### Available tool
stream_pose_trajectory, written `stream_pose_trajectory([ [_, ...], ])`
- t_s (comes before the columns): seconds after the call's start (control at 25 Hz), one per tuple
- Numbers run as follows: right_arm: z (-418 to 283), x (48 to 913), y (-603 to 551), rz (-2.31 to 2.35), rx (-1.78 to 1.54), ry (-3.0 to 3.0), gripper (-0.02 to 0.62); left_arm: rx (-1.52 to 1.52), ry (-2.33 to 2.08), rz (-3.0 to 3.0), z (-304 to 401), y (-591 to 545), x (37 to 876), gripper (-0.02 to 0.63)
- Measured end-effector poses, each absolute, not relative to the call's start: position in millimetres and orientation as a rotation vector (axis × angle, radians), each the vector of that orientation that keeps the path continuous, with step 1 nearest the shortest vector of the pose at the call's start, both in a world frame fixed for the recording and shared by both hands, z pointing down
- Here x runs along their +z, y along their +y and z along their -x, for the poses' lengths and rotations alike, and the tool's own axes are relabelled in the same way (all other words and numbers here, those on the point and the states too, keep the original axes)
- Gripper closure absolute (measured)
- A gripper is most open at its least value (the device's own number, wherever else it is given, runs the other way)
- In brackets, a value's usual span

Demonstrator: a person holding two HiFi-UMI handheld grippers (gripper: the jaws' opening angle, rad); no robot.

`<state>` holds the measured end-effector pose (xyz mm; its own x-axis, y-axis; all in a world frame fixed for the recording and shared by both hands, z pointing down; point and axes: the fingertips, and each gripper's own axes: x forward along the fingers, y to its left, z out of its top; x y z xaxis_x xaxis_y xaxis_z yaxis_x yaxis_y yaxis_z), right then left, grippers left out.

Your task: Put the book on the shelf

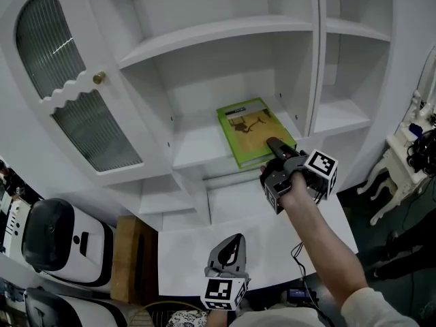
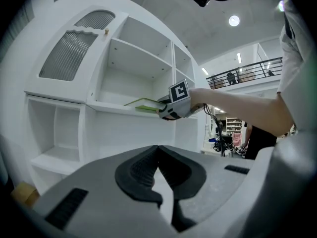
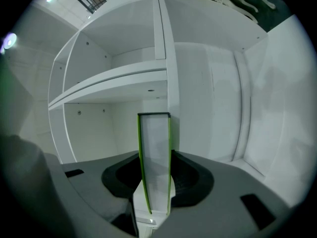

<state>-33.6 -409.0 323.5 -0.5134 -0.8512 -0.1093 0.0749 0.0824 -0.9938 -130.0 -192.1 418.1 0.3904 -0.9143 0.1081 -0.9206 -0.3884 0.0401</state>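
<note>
Book (image 1: pixel 249 131), green-covered, lies flat at the shelf's (image 1: pixel 193 148) front right edge, clamped by the right gripper's (image 1: pixel 276 146) jaws; left gripper (image 1: pixel 234 241) jaws closed together, empty

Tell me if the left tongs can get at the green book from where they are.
Probably yes: nothing stands between the left tongs and the book, though the right tongs grip its near edge.
</note>
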Motion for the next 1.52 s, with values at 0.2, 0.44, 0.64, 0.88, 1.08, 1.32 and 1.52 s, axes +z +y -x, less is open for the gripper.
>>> stream_pose_trajectory([
  [0.2,35.5,322.6,-412.1,0.771,-1.544,1.601,0.448,0.099,-1.688,-2.528,132.8,-189.7,420.4,0.603],
  [0.44,33.9,321.9,-412.7,0.744,-1.524,1.624,0.448,0.09,-1.691,-2.525,133.2,-188.0,420.2,0.603],
  [0.64,30.3,314.0,-409.8,0.722,-1.443,1.654,0.362,0.095,-1.69,-2.53,131.4,-185.5,419.3,0.603],
  [0.88,35.0,319.8,-403.4,0.682,-1.487,1.653,0.357,0.101,-1.693,-2.528,130.5,-182.0,419.4,0.603],
  [1.08,32.6,318.3,-390.5,0.618,-1.458,1.692,0.357,0.101,-1.685,-2.526,130.0,-179.2,421.7,0.603],
  [1.32,19.7,334.7,-374.2,0.642,-1.474,1.697,0.357,0.107,-1.666,-2.527,126.2,-177.3,425.2,0.603],
  [1.52,16.8,333.0,-348.4,0.616,-1.442,1.782,0.359,0.106,-1.653,-2.534,121.5,-176.0,425.7,0.603],
])
